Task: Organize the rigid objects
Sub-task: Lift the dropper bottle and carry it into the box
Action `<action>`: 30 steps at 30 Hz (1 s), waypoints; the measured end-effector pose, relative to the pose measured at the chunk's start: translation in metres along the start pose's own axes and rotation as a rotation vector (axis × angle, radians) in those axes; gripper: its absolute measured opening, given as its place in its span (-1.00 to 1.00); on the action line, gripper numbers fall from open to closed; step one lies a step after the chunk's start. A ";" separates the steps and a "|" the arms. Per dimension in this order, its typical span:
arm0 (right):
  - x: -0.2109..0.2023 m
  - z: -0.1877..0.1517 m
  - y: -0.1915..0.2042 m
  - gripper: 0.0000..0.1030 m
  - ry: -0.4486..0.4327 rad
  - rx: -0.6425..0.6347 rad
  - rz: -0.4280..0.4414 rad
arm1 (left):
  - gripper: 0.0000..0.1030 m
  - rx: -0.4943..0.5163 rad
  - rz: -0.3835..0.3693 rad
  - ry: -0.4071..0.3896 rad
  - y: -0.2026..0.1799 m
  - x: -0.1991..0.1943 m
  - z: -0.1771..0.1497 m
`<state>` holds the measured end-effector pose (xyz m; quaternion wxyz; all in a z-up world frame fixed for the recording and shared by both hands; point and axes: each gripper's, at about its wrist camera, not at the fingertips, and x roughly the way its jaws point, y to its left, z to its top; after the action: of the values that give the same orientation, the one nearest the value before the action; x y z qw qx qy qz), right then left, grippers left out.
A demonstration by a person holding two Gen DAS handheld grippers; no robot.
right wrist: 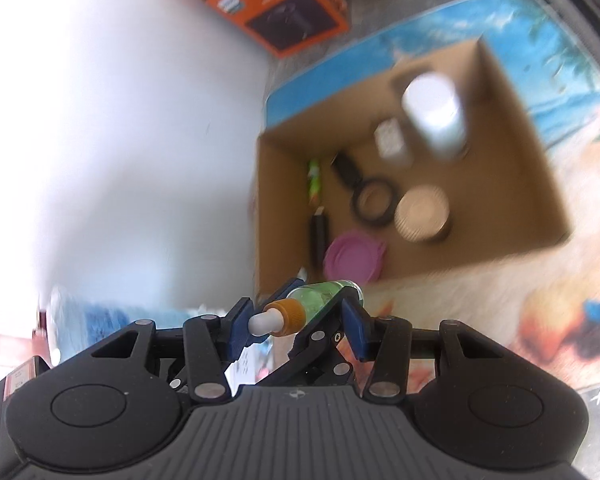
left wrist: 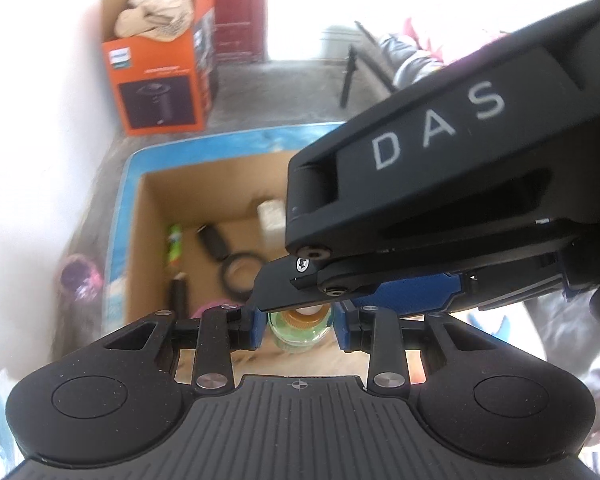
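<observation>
The open cardboard box (right wrist: 536, 168) sits on a beach-print mat (right wrist: 572, 80). Inside it lie a black ring (right wrist: 374, 202), a pink lid (right wrist: 354, 260), a round tan lid (right wrist: 422, 212), a white cup (right wrist: 434, 116), a green tube (right wrist: 314, 180) and a black stick (right wrist: 318, 236). An orange carton (left wrist: 160, 76) stands beyond the box by the wall. Just short of the box's near wall, the dropper bottle (right wrist: 312, 302) lies sideways, grasped by both grippers: the left gripper (left wrist: 300, 326) clamps its green body, the right gripper (right wrist: 296, 326) spans its orange-capped end. Both point steeply down, and the right gripper crosses over the left, hiding part of the box.
</observation>
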<state>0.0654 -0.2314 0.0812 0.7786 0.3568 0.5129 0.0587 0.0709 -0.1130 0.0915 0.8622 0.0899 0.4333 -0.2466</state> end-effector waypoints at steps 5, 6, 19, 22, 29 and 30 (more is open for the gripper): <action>-0.001 0.029 -0.034 0.01 -0.034 0.030 -0.032 | -0.38 0.019 -0.044 0.015 -0.028 0.040 0.024; 0.001 0.034 -0.041 0.01 -0.034 0.039 -0.035 | -0.38 0.020 -0.051 0.024 -0.031 0.049 0.027; 0.040 0.077 -0.108 0.01 0.028 0.081 -0.068 | -0.38 -0.010 -0.083 0.146 -0.042 0.135 0.032; 0.048 0.084 -0.115 0.01 0.045 0.088 -0.073 | -0.37 -0.019 -0.086 0.173 -0.044 0.142 0.032; 0.060 0.093 -0.125 0.00 0.071 0.073 -0.096 | -0.34 -0.062 -0.095 0.206 -0.044 0.153 0.030; 0.061 0.093 -0.125 0.00 0.072 0.067 -0.103 | -0.32 -0.061 -0.096 0.207 -0.044 0.153 0.030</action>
<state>0.1376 -0.3419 -0.0214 0.7491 0.3537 0.5600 0.0141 0.1471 -0.2150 -0.0082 0.8025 0.0677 0.5311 -0.2634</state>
